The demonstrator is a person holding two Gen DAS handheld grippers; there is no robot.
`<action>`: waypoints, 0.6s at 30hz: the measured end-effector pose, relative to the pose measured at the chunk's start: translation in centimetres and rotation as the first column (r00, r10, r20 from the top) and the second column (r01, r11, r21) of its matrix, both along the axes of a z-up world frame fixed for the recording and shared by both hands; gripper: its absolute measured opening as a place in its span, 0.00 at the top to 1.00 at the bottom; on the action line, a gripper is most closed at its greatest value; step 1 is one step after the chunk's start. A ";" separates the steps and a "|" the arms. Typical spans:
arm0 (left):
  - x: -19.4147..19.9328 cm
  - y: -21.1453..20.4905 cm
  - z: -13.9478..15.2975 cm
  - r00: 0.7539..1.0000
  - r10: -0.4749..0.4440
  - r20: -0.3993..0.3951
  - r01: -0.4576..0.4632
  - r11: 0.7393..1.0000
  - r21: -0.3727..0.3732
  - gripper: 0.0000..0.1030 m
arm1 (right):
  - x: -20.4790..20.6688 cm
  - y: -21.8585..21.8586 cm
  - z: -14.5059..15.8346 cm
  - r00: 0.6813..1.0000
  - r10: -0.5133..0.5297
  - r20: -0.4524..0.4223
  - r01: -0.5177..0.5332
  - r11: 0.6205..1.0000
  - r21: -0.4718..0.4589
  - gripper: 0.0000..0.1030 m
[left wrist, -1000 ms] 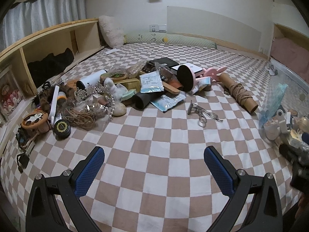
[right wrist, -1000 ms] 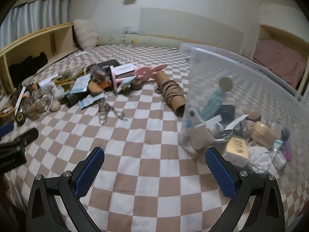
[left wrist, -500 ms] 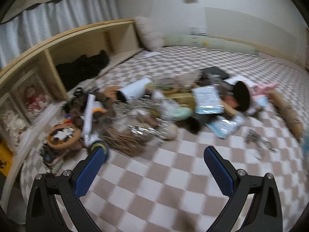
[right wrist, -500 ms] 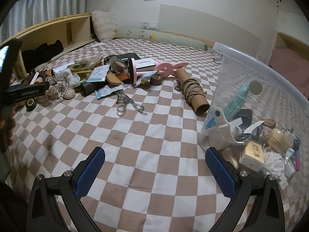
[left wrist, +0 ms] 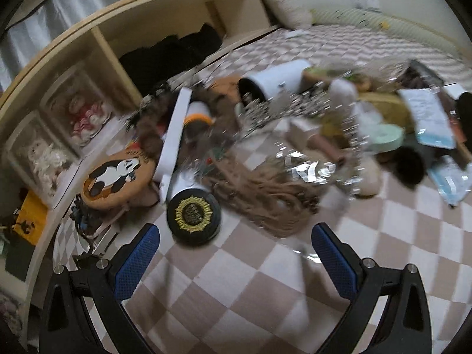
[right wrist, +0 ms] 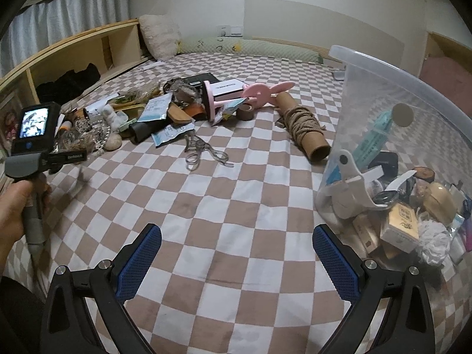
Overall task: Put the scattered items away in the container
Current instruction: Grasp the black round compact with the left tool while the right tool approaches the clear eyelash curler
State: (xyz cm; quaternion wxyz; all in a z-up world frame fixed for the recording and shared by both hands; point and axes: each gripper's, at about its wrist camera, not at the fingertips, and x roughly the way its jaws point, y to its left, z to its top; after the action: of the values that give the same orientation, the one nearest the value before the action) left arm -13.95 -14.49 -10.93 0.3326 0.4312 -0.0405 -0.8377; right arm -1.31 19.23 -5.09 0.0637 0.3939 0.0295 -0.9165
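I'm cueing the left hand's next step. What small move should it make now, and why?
Probably ease the left gripper forward and down onto the black round tin. Its jaws are open and empty, and the tin lies just ahead of them at the pile's near edge, on open bedspread.

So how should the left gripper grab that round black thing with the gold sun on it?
The round black tin lies flat, gold face up, just ahead of the open left gripper. I'd come down from above and close the fingers across its rim, one each side. Its near and right edges look free on the checkered cover; a white tube crowds the far side, so avoid that.
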 end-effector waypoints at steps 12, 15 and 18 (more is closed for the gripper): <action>-0.5 -2.7 -1.2 0.993 0.109 -0.037 -0.108 0.993 0.044 0.12 | -0.2 -0.3 -0.5 1.000 0.010 0.019 -0.010 1.000 0.005 0.01; -0.1 -3.6 -1.3 0.989 0.140 -0.050 -0.135 0.987 0.083 0.27 | -0.2 -0.3 -0.6 1.000 0.009 0.025 -0.010 1.000 0.004 0.01; 0.4 -4.7 -1.3 0.982 0.177 -0.064 -0.168 0.978 0.126 0.36 | -0.2 -0.3 -0.7 1.000 0.009 0.028 -0.009 1.000 0.005 0.01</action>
State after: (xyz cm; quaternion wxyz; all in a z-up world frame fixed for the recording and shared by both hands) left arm -13.60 -19.17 -12.19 0.3788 0.4206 0.0602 -0.8222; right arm -1.53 18.96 -5.77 0.0673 0.4067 0.0330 -0.9105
